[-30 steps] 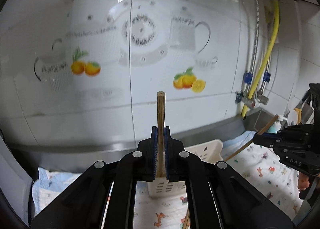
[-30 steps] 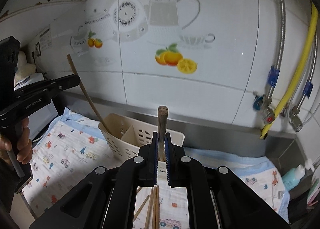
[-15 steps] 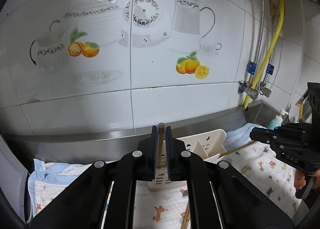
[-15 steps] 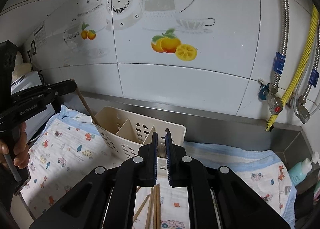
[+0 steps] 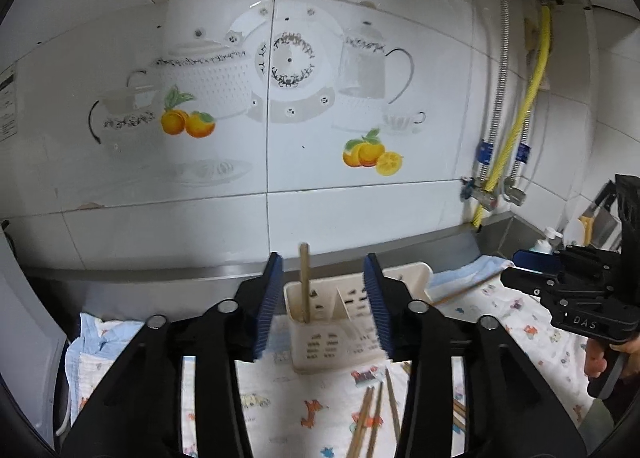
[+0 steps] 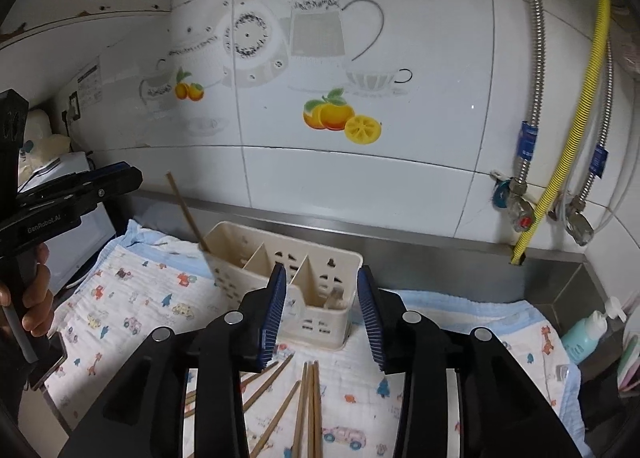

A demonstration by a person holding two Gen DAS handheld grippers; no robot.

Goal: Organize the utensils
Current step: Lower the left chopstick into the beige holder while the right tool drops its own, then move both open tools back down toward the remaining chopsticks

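1. While both claws hang just in front of the cream utensil caddy (image 6: 280, 258), each is letting go: the left claw (image 5: 324, 298) has its jaws opening, nothing pressed between the pads, and the wooden chopstick (image 5: 304, 282) it frames stands free in the caddy's left-end compartment, leaning on the wall.
2. The right claw (image 6: 320, 310) is likewise opening, its pads gripping nothing; a short wooden end (image 6: 334, 296) shows low in the right-end compartment straight ahead of it.
3. The caddy stands on a printed cloth (image 6: 132, 298) near the back edge of the desk, close to the steel upstand under the tiled wall.
4. Done, as I judge it: two sticks delivered, one in each end compartment; the middle compartment looks empty, though its floor is partly hidden.
5. Left to do: the loose chopsticks (image 6: 308, 406) on the cloth toward the desk's front edge.
6. Count: one caddy with three compartments, two claws, and at least six loose sticks; the claw bodies cover part of the pile, so the exact total cannot be told.
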